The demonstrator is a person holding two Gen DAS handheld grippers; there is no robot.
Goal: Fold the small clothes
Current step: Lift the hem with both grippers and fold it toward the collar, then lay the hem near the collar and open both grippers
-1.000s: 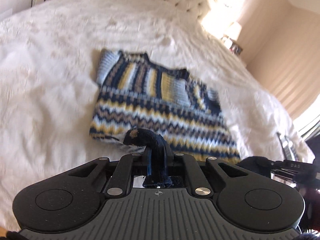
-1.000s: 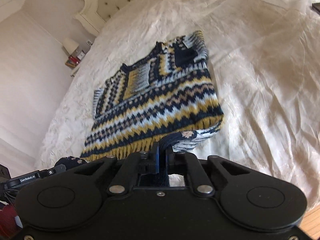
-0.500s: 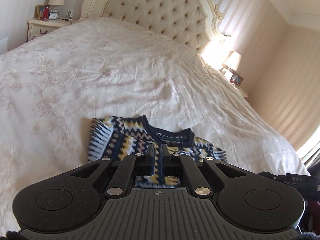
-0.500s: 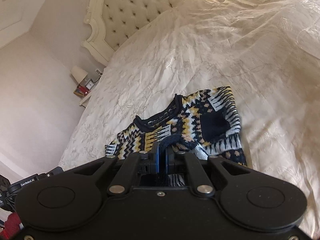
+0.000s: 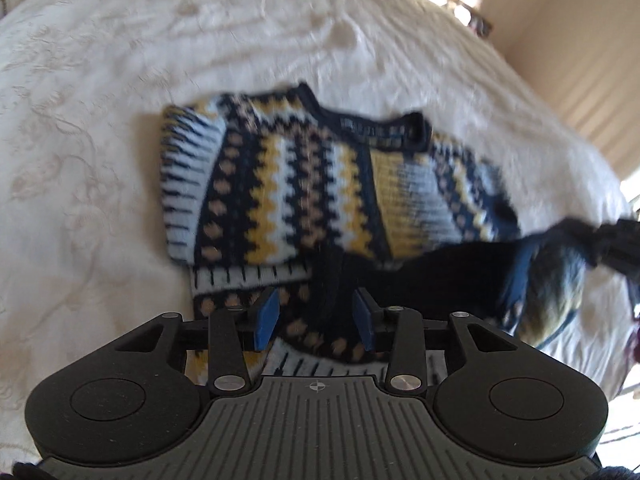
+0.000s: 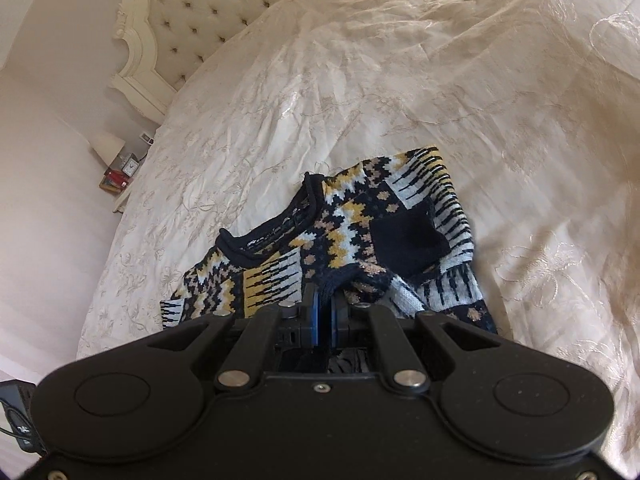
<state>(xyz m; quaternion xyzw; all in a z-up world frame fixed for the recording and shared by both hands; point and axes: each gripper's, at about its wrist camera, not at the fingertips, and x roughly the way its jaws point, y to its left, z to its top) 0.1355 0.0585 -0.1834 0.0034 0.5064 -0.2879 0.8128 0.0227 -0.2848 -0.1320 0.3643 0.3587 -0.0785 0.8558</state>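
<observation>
- Knitted sweater (image 5: 304, 184) lies doubled on the bedspread (image 5: 100, 128), hem carried far toward the collar.
- left gripper (image 5: 316, 322) is opening, pads off the knit, letting go.
- right gripper (image 6: 325, 312) pinches the hem so the fold holds.

Home bedroom: big bed (image 6: 400, 80) with cream embroidered bedspread, tufted headboard (image 6: 200, 12), nightstand (image 6: 120, 188) with lamp (image 6: 108, 148) beside headboard.

In the left wrist view we see the sweater (image 5: 320, 184) smeared by motion blur, its near edge hidden behind the left claw (image 5: 316, 320). At the right edge a dark blurred shape (image 5: 560, 264) is cut off; we cannot tell what it is. The right claw (image 6: 323, 312) hides the sweater's lower part.
</observation>
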